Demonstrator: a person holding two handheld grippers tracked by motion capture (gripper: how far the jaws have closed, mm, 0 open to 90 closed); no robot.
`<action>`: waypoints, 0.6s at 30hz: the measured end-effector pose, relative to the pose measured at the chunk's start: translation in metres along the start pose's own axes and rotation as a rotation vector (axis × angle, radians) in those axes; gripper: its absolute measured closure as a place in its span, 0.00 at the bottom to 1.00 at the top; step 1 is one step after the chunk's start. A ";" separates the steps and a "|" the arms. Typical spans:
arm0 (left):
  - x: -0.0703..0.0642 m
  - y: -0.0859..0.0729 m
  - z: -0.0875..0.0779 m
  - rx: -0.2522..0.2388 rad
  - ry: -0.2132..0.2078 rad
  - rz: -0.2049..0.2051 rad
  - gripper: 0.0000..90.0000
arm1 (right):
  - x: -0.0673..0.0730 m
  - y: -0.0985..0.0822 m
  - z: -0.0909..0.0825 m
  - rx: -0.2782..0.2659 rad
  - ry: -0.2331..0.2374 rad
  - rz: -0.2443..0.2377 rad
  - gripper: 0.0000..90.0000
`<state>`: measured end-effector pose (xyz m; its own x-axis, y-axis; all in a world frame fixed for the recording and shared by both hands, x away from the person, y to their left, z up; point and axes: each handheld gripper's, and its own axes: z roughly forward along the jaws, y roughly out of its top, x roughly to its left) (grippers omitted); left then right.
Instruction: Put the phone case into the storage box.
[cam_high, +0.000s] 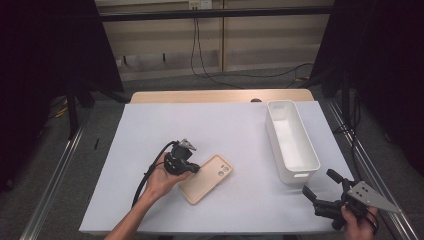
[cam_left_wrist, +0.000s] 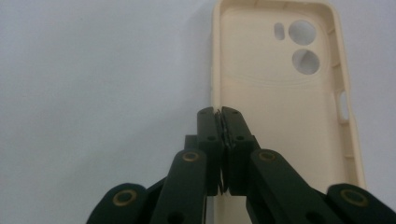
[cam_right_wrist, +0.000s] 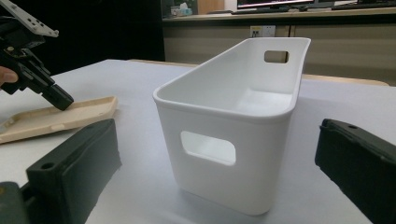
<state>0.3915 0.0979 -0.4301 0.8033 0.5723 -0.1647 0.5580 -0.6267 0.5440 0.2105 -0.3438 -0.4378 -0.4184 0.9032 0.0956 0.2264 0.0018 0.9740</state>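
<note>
A beige phone case (cam_high: 206, 179) lies inside-up on the white table sheet, camera holes toward the far right. In the left gripper view its long left rim (cam_left_wrist: 215, 70) runs straight into my left gripper (cam_left_wrist: 221, 112), whose jaws are pressed together on that thin wall. From above, the left gripper (cam_high: 194, 169) sits at the case's near-left edge. The right gripper view shows the case (cam_right_wrist: 46, 119) with the left gripper (cam_right_wrist: 60, 100) tipped down onto its edge. My right gripper (cam_high: 318, 182) rests at the table's front right, open and holding nothing.
A white plastic bin (cam_high: 274, 137) with handle cut-outs stands lengthwise at the right, seemingly with nothing in it; its near end wall (cam_right_wrist: 210, 186) faces the right gripper (cam_right_wrist: 215, 135). The white sheet (cam_high: 225, 125) covers the table; metal rails run along both sides.
</note>
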 end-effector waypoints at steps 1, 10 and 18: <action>0.000 0.000 -0.001 -0.007 0.000 -0.002 0.97 | 0.000 0.000 0.000 0.000 0.000 0.000 0.00; 0.000 -0.001 -0.010 -0.111 0.031 -0.009 0.97 | 0.000 0.000 0.000 0.000 -0.001 0.000 0.00; 0.000 -0.003 -0.022 -0.187 0.057 -0.009 0.97 | 0.000 0.000 0.000 -0.001 -0.001 0.001 0.00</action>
<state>0.3850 0.1111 -0.4136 0.7821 0.6103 -0.1262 0.5129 -0.5152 0.6866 0.2102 -0.3438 -0.4376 -0.4172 0.9037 0.0966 0.2262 0.0003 0.9741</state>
